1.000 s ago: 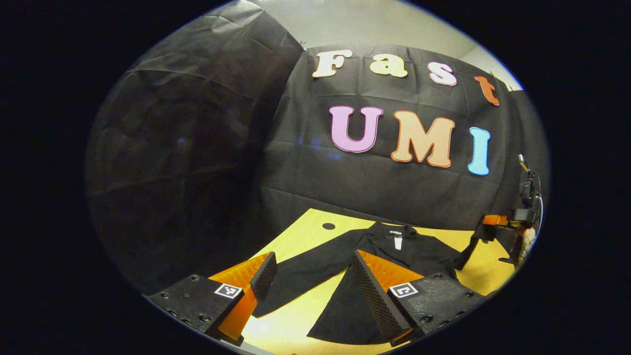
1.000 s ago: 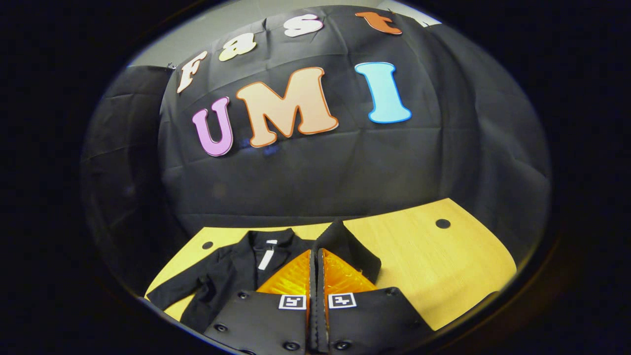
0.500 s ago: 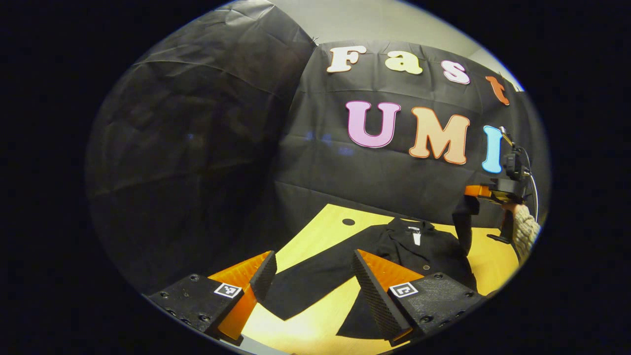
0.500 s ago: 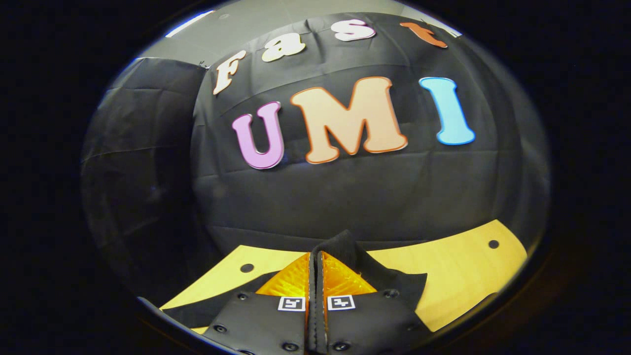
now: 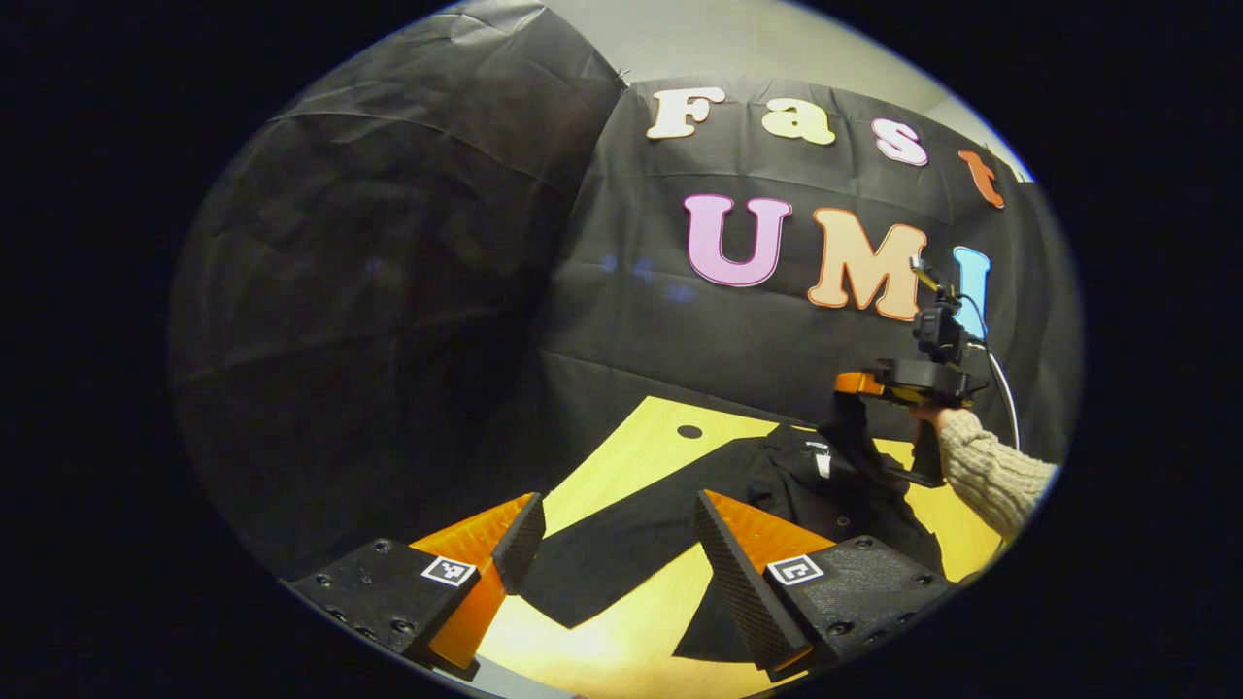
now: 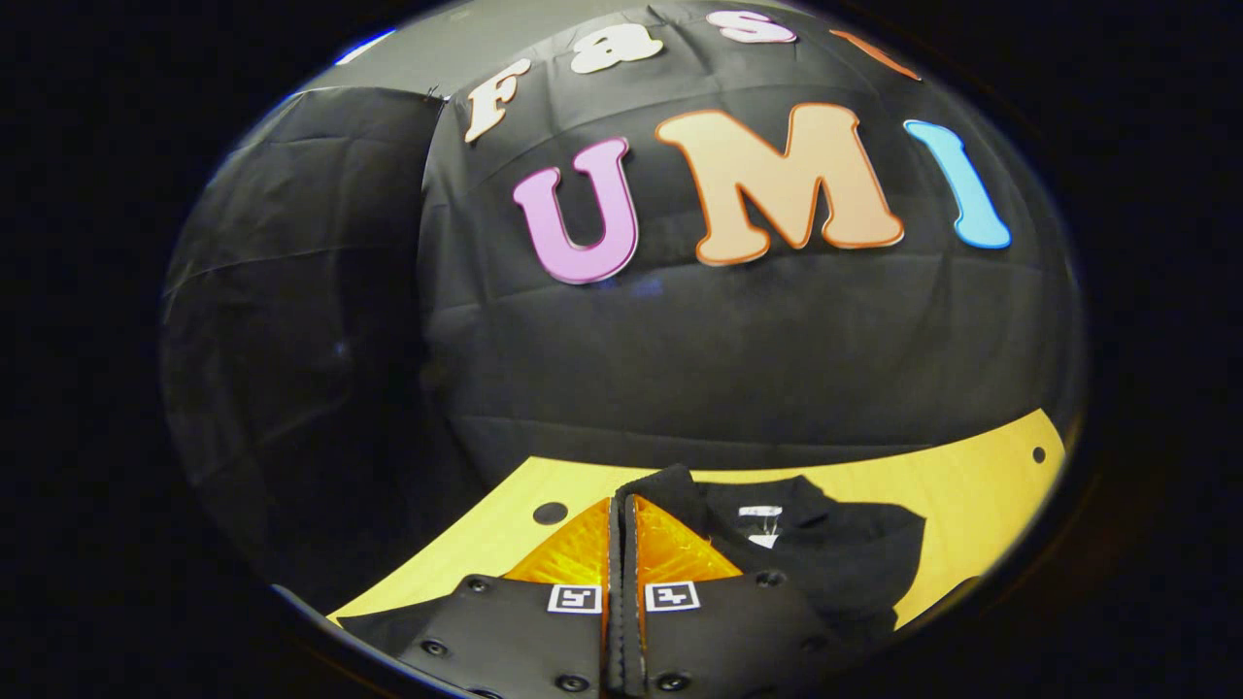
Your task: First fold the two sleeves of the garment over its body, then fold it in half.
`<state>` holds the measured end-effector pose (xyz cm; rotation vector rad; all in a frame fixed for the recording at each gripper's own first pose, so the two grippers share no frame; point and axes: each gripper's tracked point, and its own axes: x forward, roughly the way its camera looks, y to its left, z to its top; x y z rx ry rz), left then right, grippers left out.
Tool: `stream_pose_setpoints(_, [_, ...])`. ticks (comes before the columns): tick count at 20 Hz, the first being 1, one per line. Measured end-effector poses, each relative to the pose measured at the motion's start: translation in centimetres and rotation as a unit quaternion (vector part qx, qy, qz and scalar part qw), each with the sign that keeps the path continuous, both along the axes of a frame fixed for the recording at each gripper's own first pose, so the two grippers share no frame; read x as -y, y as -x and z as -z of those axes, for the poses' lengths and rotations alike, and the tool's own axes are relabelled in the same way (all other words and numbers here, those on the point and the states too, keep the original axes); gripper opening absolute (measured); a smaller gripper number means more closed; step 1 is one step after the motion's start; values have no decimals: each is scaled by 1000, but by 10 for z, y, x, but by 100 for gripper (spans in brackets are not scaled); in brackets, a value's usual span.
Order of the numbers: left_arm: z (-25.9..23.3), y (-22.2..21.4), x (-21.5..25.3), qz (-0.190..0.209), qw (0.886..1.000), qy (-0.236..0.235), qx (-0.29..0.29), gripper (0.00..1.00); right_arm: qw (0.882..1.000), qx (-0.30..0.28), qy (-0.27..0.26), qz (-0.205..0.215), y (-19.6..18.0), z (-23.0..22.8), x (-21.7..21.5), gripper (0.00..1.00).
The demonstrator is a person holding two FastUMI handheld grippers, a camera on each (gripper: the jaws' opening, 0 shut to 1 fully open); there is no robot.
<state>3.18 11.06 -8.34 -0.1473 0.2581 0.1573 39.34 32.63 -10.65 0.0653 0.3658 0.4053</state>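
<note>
Black fabric of a long-sleeved garment (image 5: 825, 485) lies spread on the yellow wooden table (image 5: 631, 456), collar toward the booth's back wall, with a white neck label (image 5: 823, 464) showing inside the collar. In the left gripper view, one sleeve (image 5: 621, 553) stretches flat across the tabletop toward the near edge, passing between the fingers of the left claw (image 5: 617, 544). That claw stands wide apart above the sleeve and grips nothing; whether it touches the cloth cannot be told. A dark round hole (image 5: 689, 431) in the tabletop sits just beyond the garment's shoulder.

Farther off in the same view, the right claw (image 5: 847, 384) is held up over the garment's body by a hand (image 5: 932, 416) in a knitted cream sleeve (image 5: 991, 476). The end of the other garment sleeve (image 5: 855, 427) hangs from its tip, lifted off the table and draped down over the collar area.

In the right gripper view, the right claw (image 6: 618, 515) is pressed together with only a thin line between its fingers, and black cloth of the lifted sleeve (image 6: 670, 485) bunches at its tip, pinched between them. Beyond it lies the collar with the white neck label (image 6: 759, 513), the garment's body (image 6: 855, 553) dark against the yellow table (image 6: 981, 495). A round hole (image 6: 550, 513) in the tabletop shows to the left of the claw, and another small hole (image 6: 1039, 454) near the far right edge.
</note>
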Motion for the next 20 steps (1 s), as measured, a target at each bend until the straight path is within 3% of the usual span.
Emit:
stream_pose_setpoints(7, [19, 5, 0, 2, 999, -3, -40, 94, 998, -69, 2, -2, -28, 76, -22, 2])
stream_pose_setpoints(15, [31, 10, 5, 19, 998, 11, -57, 94, 992, -118, -39, 1, -34, 105, -36, 6])
stream_pose_setpoints(16, [32, 10, 5, 21, 998, 14, -59, 94, 992, -117, -43, -1, -33, 105, -36, 2])
stream_pose_setpoints(17, [35, 10, 4, 20, 998, 15, -60, 94, 992, -119, -46, -1, -33, 105, -37, 13])
stream_pose_setpoints(18, [35, 10, 4, 19, 998, 16, -63, 94, 991, -121, -50, -2, -35, 107, -40, 16])
stream_pose_setpoints(20, [36, 6, 4, 17, 998, 14, -64, 94, 991, -124, -52, 0, -33, 103, -35, 38])
